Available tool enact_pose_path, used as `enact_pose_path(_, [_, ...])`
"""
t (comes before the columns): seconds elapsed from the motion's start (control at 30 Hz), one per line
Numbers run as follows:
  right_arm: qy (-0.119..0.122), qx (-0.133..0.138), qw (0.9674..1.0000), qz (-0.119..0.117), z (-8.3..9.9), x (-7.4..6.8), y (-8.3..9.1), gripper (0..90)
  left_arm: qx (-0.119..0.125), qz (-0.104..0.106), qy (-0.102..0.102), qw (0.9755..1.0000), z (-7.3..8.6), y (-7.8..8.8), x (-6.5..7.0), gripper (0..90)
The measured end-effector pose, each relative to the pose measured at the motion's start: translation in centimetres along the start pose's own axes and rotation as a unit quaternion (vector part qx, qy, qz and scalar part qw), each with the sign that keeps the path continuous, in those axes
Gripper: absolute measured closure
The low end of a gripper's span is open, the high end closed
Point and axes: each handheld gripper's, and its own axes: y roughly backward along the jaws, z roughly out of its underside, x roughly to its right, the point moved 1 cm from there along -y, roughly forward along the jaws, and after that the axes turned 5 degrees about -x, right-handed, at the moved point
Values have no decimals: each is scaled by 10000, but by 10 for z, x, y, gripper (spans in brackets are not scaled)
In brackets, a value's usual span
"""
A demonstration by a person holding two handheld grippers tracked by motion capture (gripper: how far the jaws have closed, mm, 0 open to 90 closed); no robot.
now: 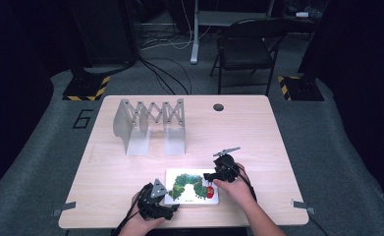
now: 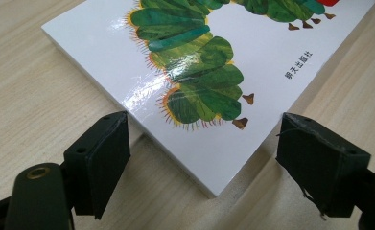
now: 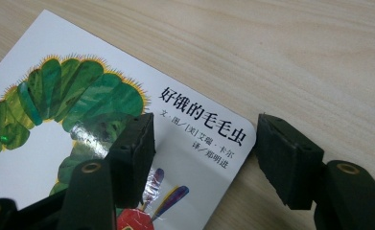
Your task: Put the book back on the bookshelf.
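While a picture book [image 1: 192, 187] with a green caterpillar on its white cover is lying flat near the front edge of the wooden table [image 1: 258, 128], a person is bringing a hand-held gripper to each end of it. At the book's front-left corner, the left gripper [image 1: 172, 209] is sitting low over the tabletop, its jaws standing wide apart on either side of that corner, as the left gripper view [image 2: 202, 158] shows, with neither pad [image 2: 103, 158] pressing on the cover. At the book's right end, the right gripper [image 1: 210, 176] is hovering over the rounded back-right corner; in the right gripper view [image 3: 202, 158] its jaws are standing partly spread, one pad [image 3: 137, 153] over the cover beside the printed title and the other [image 3: 286, 158] over bare wood just past the book's edge. Whether either of these pads is touching the book cannot be told. A grey folding rack [image 1: 150, 125] is standing well apart from the book, toward the table's back-left corner, and a dark chair [image 1: 246, 46] is standing on the floor beyond the back edge.
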Motion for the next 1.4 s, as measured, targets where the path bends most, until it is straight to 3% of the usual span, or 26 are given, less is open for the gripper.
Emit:
enact_pose_path(0.1, [-15, -3, 10000, -55, 0, 1, 0, 392, 6, -2, 31, 10000, 0, -1, 2, 183])
enact_pose_path(0.27, [-82, -17, 10000, -38, 1, 0, 1, 392, -12, -93, -176, 9998, 0, -3, 4, 149])
enact_pose_path(1.0, [-38, 22, 10000, 62, 0, -6, 8, 396, 10, -87, -114, 9999, 1, -3, 5, 138])
enact_pose_path(1.4, [121, 123, 9997, 150, -1, -7, 11, 398, -3, -83, -78, 9999, 1, -5, 7, 98])
